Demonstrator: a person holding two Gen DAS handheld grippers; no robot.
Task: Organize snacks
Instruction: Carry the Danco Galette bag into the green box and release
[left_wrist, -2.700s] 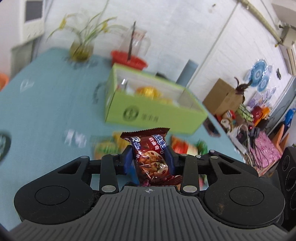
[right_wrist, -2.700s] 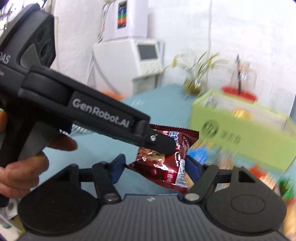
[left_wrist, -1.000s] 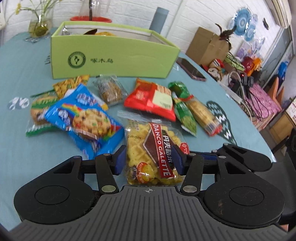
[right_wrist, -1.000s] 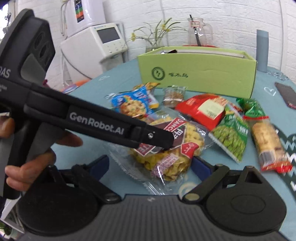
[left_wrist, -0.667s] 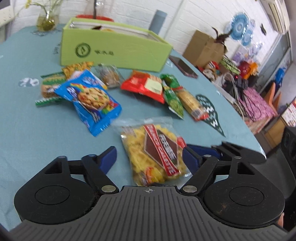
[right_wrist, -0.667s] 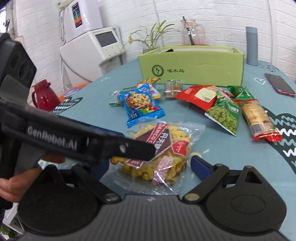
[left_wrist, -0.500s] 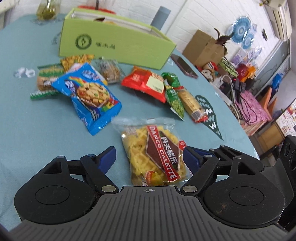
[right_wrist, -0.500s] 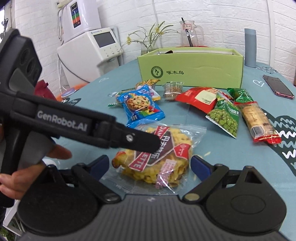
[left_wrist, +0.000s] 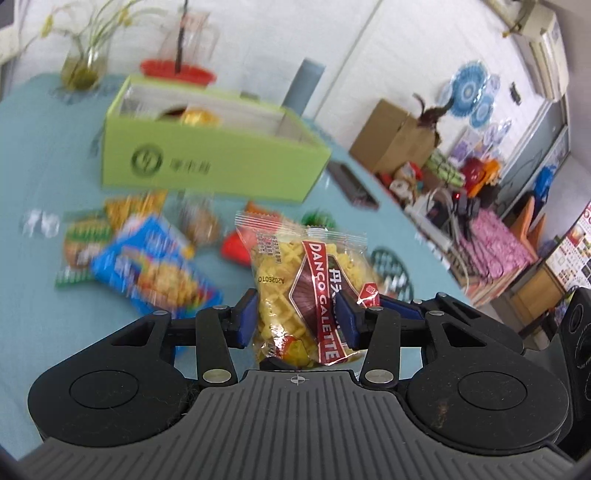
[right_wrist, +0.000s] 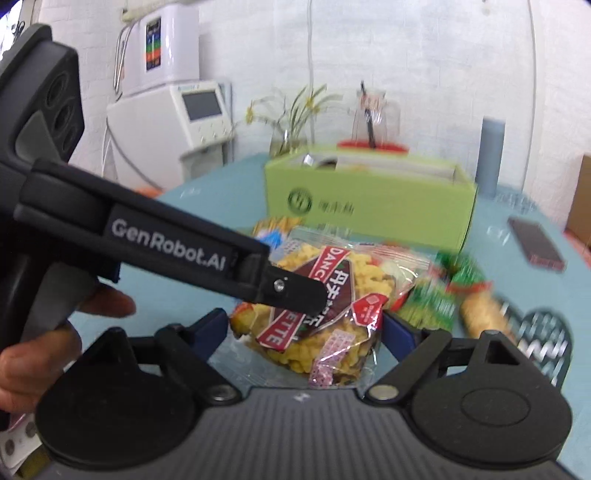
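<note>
My left gripper (left_wrist: 295, 317) is shut on a clear bag of yellow waffle snacks with a red "DANCO GALETTE" label (left_wrist: 295, 280) and holds it above the table. The same bag shows in the right wrist view (right_wrist: 325, 306), lying between the wide-apart fingers of my open right gripper (right_wrist: 306, 328), with the left gripper's black arm (right_wrist: 177, 251) crossing in front. The green open box (left_wrist: 210, 158) stands at the back of the table and holds some snacks. Several loose snack packets lie in front of it, among them a blue cookie bag (left_wrist: 155, 266).
The table has a teal cloth (left_wrist: 44, 155). A glass vase with flowers (left_wrist: 79, 62), a red-based pitcher (left_wrist: 181, 62) and a grey cylinder (left_wrist: 303, 85) stand behind the box. A dark phone (right_wrist: 535, 247) lies at the right. The table edge is near on the right.
My left gripper has closed on the waffle snack bag and lifted it off the table toward the green box. The right gripper stays open.
</note>
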